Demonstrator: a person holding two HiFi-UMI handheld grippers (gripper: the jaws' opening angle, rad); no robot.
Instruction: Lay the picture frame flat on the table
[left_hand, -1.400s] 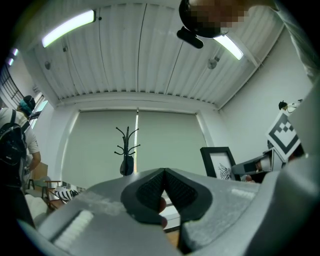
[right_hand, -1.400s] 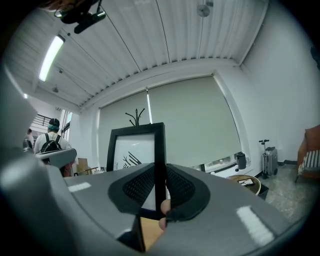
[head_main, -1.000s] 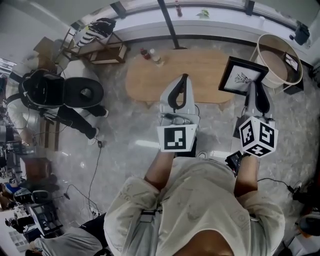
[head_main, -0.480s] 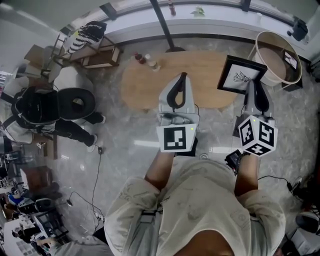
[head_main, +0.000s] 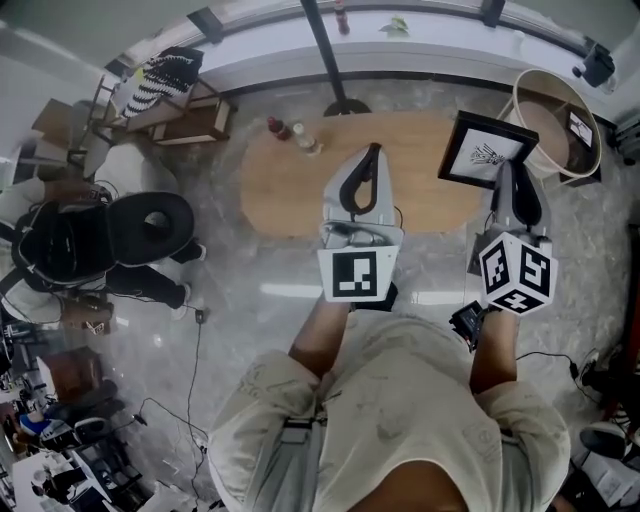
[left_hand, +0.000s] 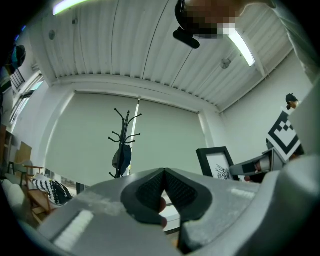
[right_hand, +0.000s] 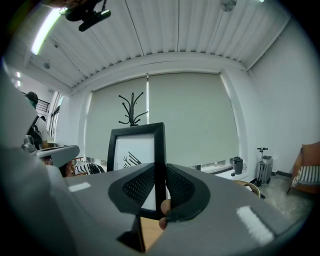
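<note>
While the right gripper (right_hand: 160, 185) clamps the right bar of the picture frame (head_main: 487, 150), upright in the air above the right end of the table (head_main: 290, 175), the left gripper (left_hand: 164, 187) has its jaws together, empty. I would set the lower edge on the wood first, then tip the frame down slowly and release only when it rests flat.
</note>
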